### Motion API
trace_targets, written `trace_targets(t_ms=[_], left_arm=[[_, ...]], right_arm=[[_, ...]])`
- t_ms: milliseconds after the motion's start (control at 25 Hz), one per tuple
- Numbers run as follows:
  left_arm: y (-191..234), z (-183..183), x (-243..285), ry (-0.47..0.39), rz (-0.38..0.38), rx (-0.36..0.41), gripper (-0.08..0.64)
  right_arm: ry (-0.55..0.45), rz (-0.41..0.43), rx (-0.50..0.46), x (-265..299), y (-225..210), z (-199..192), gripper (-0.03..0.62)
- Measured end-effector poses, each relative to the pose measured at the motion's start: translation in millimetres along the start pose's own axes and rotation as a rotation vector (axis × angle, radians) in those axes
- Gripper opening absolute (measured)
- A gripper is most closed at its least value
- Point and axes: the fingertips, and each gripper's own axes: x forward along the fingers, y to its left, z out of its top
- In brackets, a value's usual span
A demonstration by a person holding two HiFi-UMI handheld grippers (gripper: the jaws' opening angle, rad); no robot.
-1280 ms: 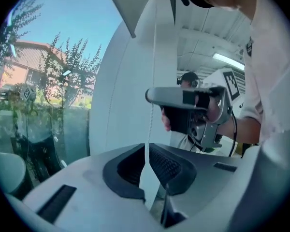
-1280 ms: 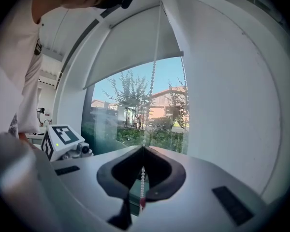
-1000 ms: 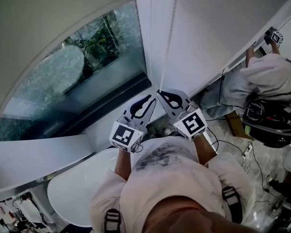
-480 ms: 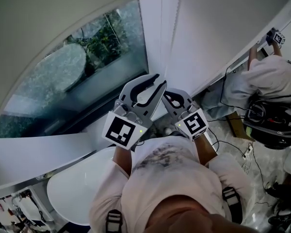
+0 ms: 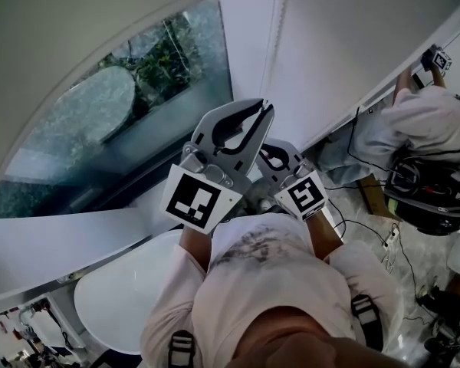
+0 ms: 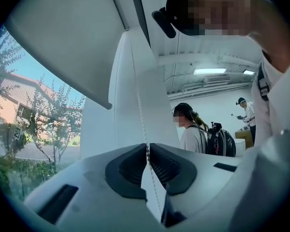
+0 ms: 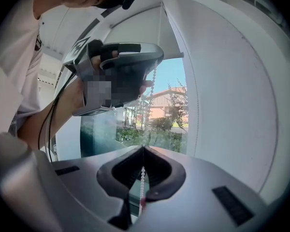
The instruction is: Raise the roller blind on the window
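The grey roller blind [image 5: 61,37] covers the top of the window [image 5: 138,98], its bottom rail [image 6: 63,76] partway up the glass. A white bead chain [image 5: 274,21] hangs along the frame beside it. My left gripper [image 5: 265,107] is the higher one and is shut on the bead chain [image 6: 137,95], which passes between its pads [image 6: 148,145]. My right gripper [image 5: 267,149] sits just below, partly behind the left one, and is shut on the same chain [image 7: 143,175]. From the right gripper view the left gripper [image 7: 121,71] shows overhead.
A second lowered blind [image 5: 345,44] fills the wall to the right. Another person [image 5: 422,121] stands at the far right with a gripper raised [image 5: 437,58]. Cables [image 5: 368,221] lie on the floor. A white round table [image 5: 115,297] is at lower left.
My left gripper has risen from beside the right one to above it along the chain. The right gripper has stayed nearly in place.
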Motion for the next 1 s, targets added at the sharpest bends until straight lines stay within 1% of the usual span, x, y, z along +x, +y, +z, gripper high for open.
trace_targets(t_ms=[120,320,520,720,880,1000], left_arm=[[0.8,-0.3,-0.6,-0.003,0.015,-0.024,0.009],[-1.5,-0.5,-4.4,-0.023,0.017,-0.059,0.006],[0.6,-7.6,-11.1,-0.014,0.033,-0.047,0.006],[1.1,-23.2,-13.2,0.011,0.035,-0.063,0.006],[1.6,-32.9,-13.3,0.018,0.036,-0.085,0.006],[1.1,-42.4,-14.0,0.024,0.039,-0.1,0.006]], right_arm=[[0.002,0.004,-0.001,-0.5,1.7,0.1,0.061],[0.002,0.007,-0.002,-0.2,1.3,-0.6,0.061],[-0.001,0.019,-0.019,5.1,1.7,-6.1,0.061],[0.053,0.024,0.003,7.2,7.8,-23.1,0.061],[0.074,0.025,0.025,8.0,7.5,-33.4,0.061],[0.096,0.03,0.023,9.1,7.1,-43.3,0.061]])
